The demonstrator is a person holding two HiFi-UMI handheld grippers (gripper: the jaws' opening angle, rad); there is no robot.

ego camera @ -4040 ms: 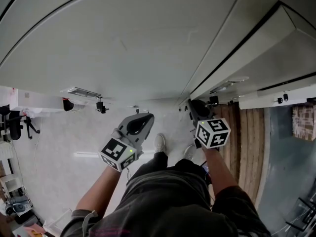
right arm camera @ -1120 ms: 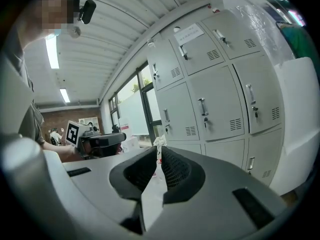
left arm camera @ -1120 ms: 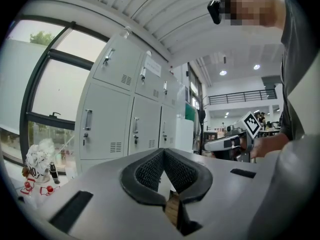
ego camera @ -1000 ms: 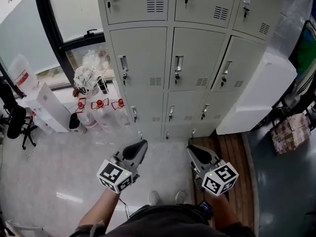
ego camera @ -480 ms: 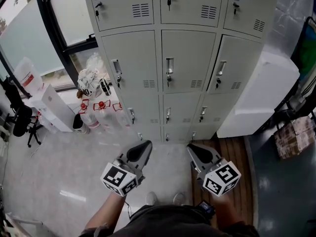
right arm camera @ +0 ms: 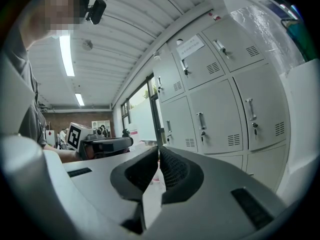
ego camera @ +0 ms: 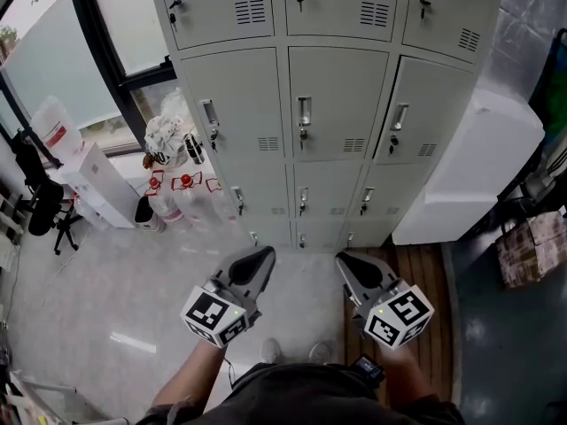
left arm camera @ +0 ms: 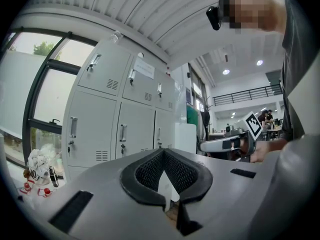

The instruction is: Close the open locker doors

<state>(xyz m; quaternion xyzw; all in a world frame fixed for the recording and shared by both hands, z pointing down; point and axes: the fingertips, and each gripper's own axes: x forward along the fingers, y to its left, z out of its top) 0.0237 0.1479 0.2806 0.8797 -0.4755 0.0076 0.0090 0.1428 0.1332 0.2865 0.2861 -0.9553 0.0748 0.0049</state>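
Note:
The grey locker bank stands in front of me, and every door I can see lies flush with its frame. Keys hang in several handles. The lockers also fill the left of the left gripper view, and the lockers fill the right of the right gripper view. My left gripper and right gripper hover side by side over the floor, short of the bottom row and touching nothing. The left gripper has its tips together with nothing between them. So does the right gripper.
A white cabinet stands against the lockers' right side. Water bottles and plastic bags crowd the floor at the left under a dark-framed window. A white box and an office chair stand further left. A cardboard box sits at right.
Four seconds ago the head view was filled by a pale locker panel close up; now the whole locker front shows. Over the last second both grippers have barely moved.

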